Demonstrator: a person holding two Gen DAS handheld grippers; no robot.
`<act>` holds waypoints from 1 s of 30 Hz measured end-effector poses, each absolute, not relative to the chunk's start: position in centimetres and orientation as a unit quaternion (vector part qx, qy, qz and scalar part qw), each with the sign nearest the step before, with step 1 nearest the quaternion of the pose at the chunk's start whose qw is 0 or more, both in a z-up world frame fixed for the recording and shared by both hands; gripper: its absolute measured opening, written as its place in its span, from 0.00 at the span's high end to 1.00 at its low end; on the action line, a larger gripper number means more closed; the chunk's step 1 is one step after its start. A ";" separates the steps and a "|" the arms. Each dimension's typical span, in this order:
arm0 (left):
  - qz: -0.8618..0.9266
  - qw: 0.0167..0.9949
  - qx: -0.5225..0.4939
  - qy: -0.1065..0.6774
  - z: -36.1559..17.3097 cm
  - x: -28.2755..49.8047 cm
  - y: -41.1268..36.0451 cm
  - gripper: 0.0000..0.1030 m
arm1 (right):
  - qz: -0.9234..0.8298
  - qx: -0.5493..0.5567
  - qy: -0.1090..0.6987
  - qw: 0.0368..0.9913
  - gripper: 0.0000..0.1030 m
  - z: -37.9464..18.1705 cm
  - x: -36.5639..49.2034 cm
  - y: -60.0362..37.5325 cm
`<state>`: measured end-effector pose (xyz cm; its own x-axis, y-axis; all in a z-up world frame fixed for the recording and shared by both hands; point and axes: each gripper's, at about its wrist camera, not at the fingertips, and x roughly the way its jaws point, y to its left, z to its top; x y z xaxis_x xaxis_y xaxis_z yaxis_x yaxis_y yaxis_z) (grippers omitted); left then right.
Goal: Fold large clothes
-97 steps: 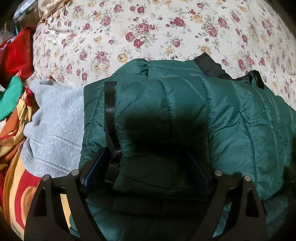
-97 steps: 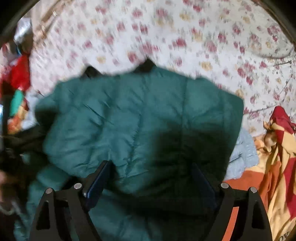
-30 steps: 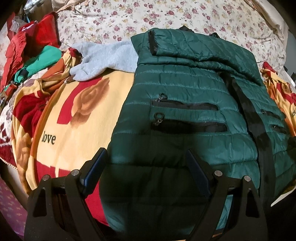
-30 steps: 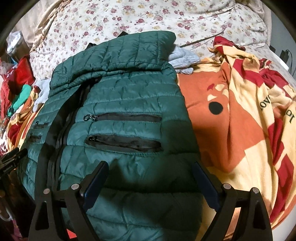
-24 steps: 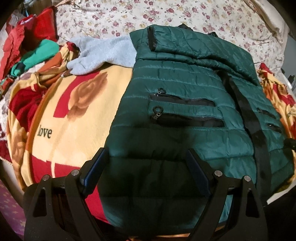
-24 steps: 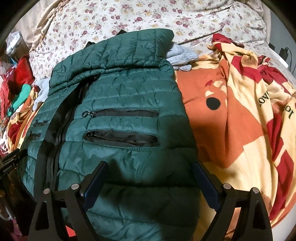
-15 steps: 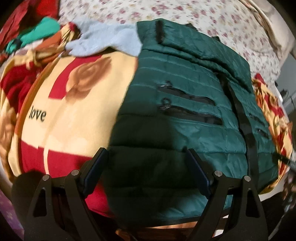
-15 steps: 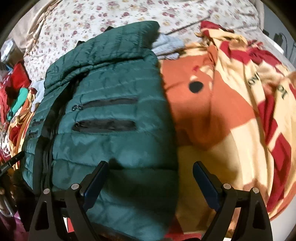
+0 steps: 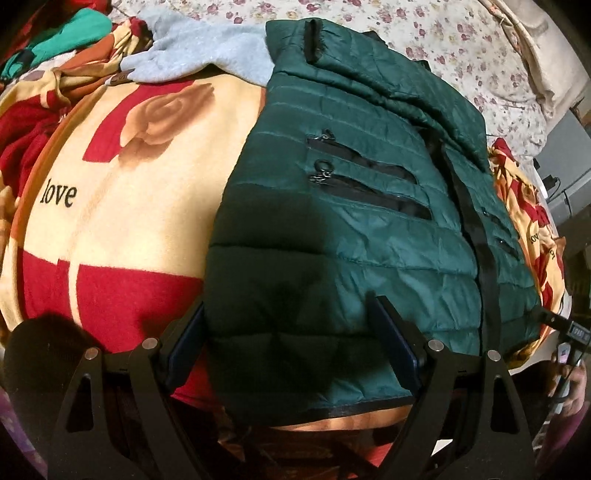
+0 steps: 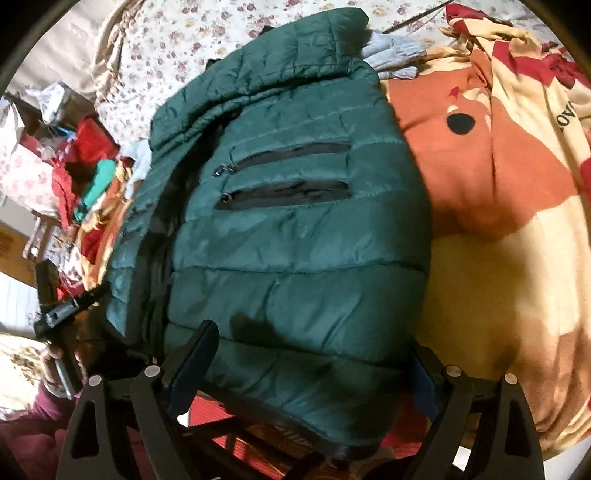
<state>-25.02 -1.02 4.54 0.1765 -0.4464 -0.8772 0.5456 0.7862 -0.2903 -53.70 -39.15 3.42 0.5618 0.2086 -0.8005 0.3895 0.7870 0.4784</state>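
- Your green puffer jacket (image 9: 369,229) lies spread front-up on the bed, over the cream-and-red blanket (image 9: 122,177); it is quilted in horizontal bands, and its black-trimmed hem sits at the bed's near edge.
- Its collar end, folded over on itself, points toward the far side, where the floral sheet (image 9: 436,33) begins.
- A black zipper strip runs down the jacket's middle, and on each front panel you can count two black zip pockets, four in all.
- Your left gripper (image 9: 291,343) hangs over the hem with its jaws wide apart; the jacket's left corner lies between them, and the pads are not pressing it.
- Your right gripper (image 10: 306,365) stands the same way over the hem's right corner, jaws spread wide, cloth between them but not clamped.
- To the jacket's left you have a broad bare stretch of blanket; to its right the blanket (image 10: 498,206) is bare near the edge and bunched toward the far corner.
- One grey garment (image 9: 207,48) lies at the jacket's far left shoulder, partly under it.
- A heap of red and teal clothes (image 9: 55,40) fills the bed's far left corner; I cannot tell how many pieces.
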 end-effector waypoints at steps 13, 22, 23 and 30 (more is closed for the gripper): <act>-0.300 0.782 0.069 0.542 4.9 -25.0 -1.1 0.74 | -0.061 0.266 0.431 0.860 0.73 5.7 -53.1 -38.6; -0.319 0.815 0.069 0.478 9.4 -25.2 -1.1 0.89 | -0.066 0.241 0.372 0.894 0.75 10.5 -51.5 -38.8; -0.320 0.821 0.063 0.469 10.1 -24.9 -1.1 0.90 | -0.067 0.238 0.365 0.897 0.75 11.1 -51.2 -39.0; -0.311 0.844 0.031 0.437 13.1 -22.7 -1.5 0.89 | -0.083 0.227 0.329 0.913 0.75 14.3 -49.4 -40.1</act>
<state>-22.70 -1.48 13.09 0.4251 -0.4974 -0.7562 0.5515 0.8048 -0.2193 -49.42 -40.09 14.27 0.7701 -0.0023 -0.6380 0.3004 0.8836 0.3593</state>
